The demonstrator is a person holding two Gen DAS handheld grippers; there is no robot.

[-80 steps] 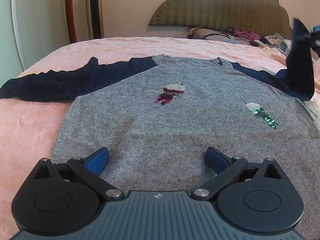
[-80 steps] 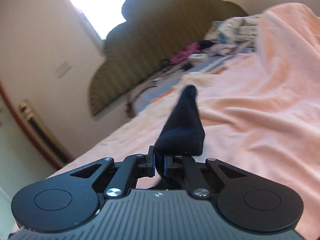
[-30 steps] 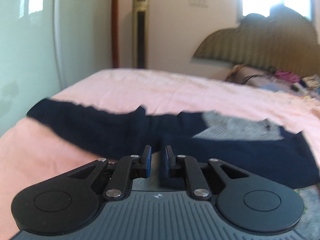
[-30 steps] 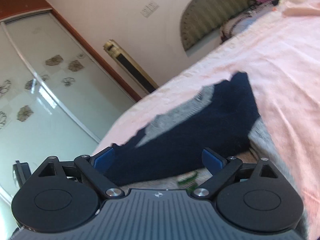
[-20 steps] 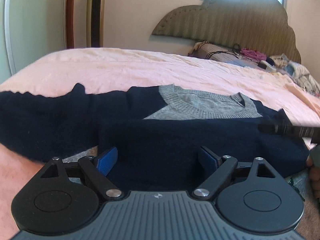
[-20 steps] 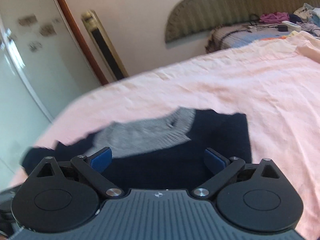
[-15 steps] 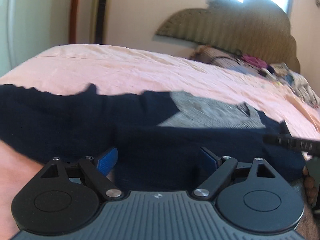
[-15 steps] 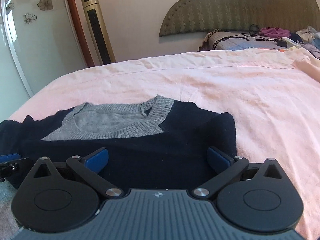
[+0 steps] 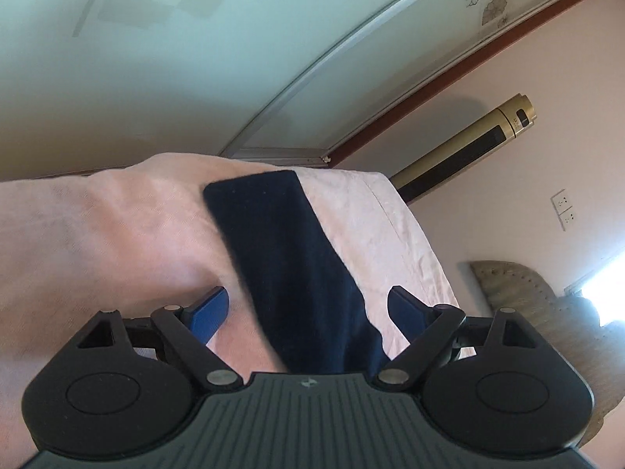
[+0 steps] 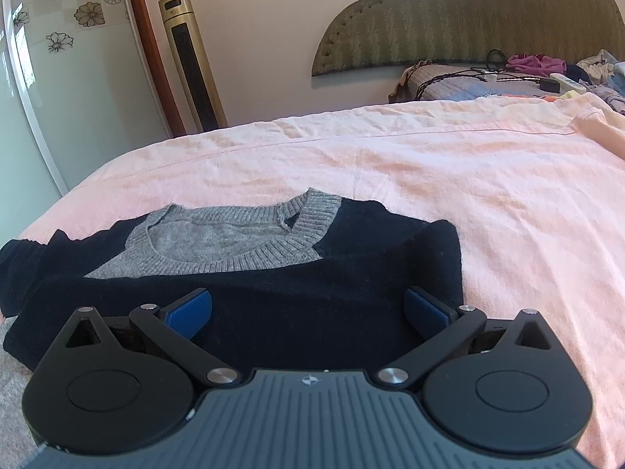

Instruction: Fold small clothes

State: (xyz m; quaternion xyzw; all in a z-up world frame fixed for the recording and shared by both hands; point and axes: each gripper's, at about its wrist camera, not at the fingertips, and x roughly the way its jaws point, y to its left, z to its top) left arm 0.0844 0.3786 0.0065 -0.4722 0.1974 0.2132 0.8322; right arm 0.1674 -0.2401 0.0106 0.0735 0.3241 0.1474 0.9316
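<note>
The right sleeve [image 10: 242,297] now lies folded across the sweater [image 10: 218,242] near the bed's [image 10: 468,179] left edge. Both hand-held grippers are spread and empty: right [image 10: 306,310] hovers there, left [image 9: 308,308] has swung over the unfolded left sleeve [image 9: 281,258], likely next.

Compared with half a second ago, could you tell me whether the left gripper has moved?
Yes. The left gripper has swung left and rolled: the gold tower fan now leans at upper right, and the outstretched navy sleeve lies between its open jaws.
</note>
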